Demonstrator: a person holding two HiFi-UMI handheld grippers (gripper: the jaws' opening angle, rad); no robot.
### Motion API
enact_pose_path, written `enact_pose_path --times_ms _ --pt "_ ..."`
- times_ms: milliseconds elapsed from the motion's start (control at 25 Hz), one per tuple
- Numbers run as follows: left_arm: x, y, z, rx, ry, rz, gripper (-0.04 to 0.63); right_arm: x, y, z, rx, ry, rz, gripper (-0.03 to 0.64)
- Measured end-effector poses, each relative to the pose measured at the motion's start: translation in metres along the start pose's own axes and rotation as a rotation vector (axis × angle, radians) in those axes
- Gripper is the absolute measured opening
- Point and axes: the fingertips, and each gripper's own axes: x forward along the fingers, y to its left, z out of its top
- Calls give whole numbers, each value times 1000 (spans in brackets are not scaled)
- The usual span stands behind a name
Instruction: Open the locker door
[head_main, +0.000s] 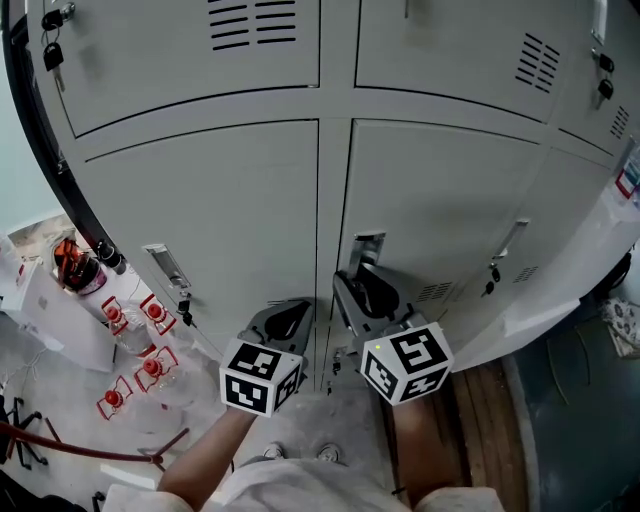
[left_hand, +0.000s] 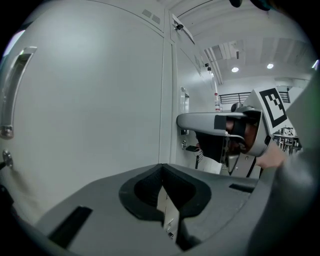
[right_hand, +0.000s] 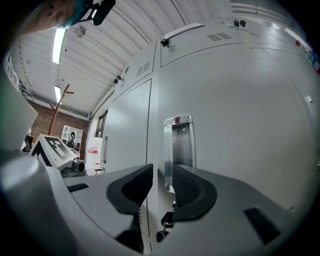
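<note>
Lockers (head_main: 200, 60) in pale grey fill the head view in two rows. The locker door (head_main: 440, 210) of the task is the lower one just right of the centre seam. It lies flush with its neighbours, with a chrome recessed pull (head_main: 367, 248) at its left edge. A bunch of keys (head_main: 185, 310) hangs under the lower left door's handle (head_main: 165, 265), and more hang at the upper doors. Clear bottles with red caps (head_main: 130, 330) stand on the floor at the left, and wooden boards (head_main: 480, 400) lie at the right.

A red-and-white label (right_hand: 93, 150) far off in the right gripper view and a sticker (head_main: 628, 178) at the head view's right edge are too small to read. The marker cubes (head_main: 262, 378) carry only black-and-white squares.

Both forearms (head_main: 210, 450) reach up from the bottom edge, with the grippers side by side facing the lower doors. The left hand-held gripper (left_hand: 161, 170) points at the lower left door near the seam, its tips pressed together on nothing. The right hand-held gripper (right_hand: 162, 170) points at the pull with its jaws spread. The pull's left rim and a small key (right_hand: 165, 220) in the lock beneath it show in the gap. Whether either pad touches the rim cannot be told.
</note>
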Motion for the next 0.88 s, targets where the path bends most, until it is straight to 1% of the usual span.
enact_pose_path --times_ms 360,760,840,880 --pt "0 -3 8 21 -15 -109 6 -6 3 1 1 11 -85 97" --pt "4 -24 12 39 -31 -243 6 -37 17 1 -6 17 -113 101" --pt "4 -32 14 45 -35 -272 6 -45 19 1 -12 19 -120 115" --pt "4 -36 14 48 -35 -285 6 -49 21 1 -17 21 -123 134"
